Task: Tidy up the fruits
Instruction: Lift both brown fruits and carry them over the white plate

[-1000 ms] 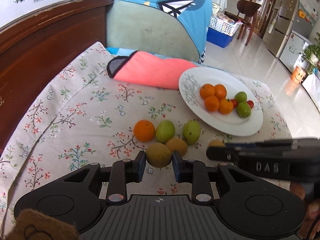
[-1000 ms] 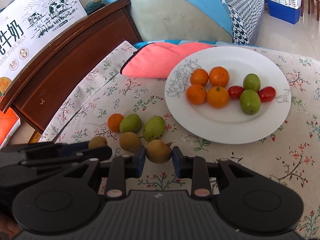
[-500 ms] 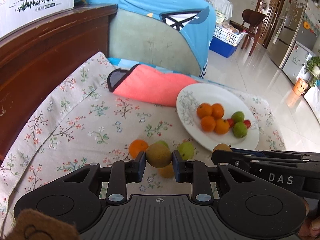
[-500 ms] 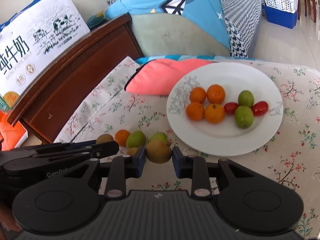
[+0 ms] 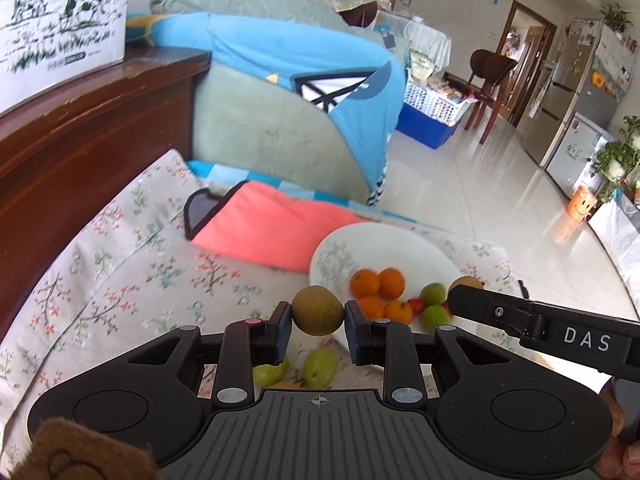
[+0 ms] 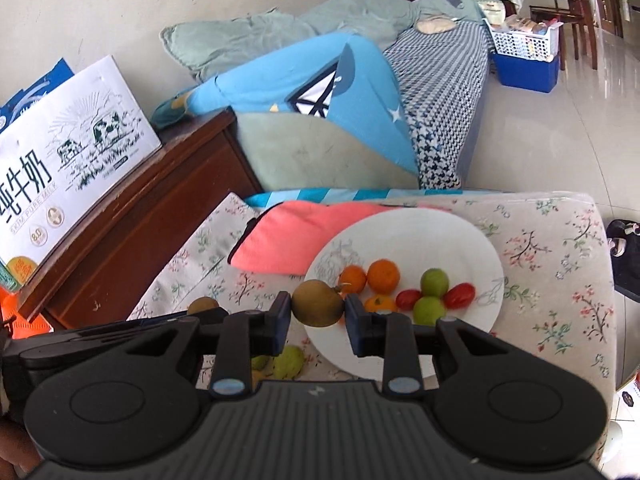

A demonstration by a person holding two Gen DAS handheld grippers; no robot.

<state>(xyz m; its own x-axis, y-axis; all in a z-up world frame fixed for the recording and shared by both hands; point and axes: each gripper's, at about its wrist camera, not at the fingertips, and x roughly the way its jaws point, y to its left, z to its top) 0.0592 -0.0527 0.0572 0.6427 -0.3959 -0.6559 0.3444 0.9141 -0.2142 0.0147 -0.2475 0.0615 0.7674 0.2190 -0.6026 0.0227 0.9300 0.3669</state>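
Observation:
My left gripper is shut on a brown round fruit and holds it above the cloth, near the white plate. My right gripper is shut on another brown fruit over the plate's near left rim. The plate holds several oranges, two green fruits and red tomatoes. Two green fruits lie on the floral cloth below the grippers, partly hidden. The right gripper's side shows in the left wrist view with its fruit.
A pink cloth lies behind the plate. A dark wooden headboard with a milk carton box runs along the left. A blue and green cushion stands behind. The tiled floor drops off at right.
Both grippers have risen from the cloth with their brown fruits and moved toward the plate. The fruits left on the cloth now lie below them.

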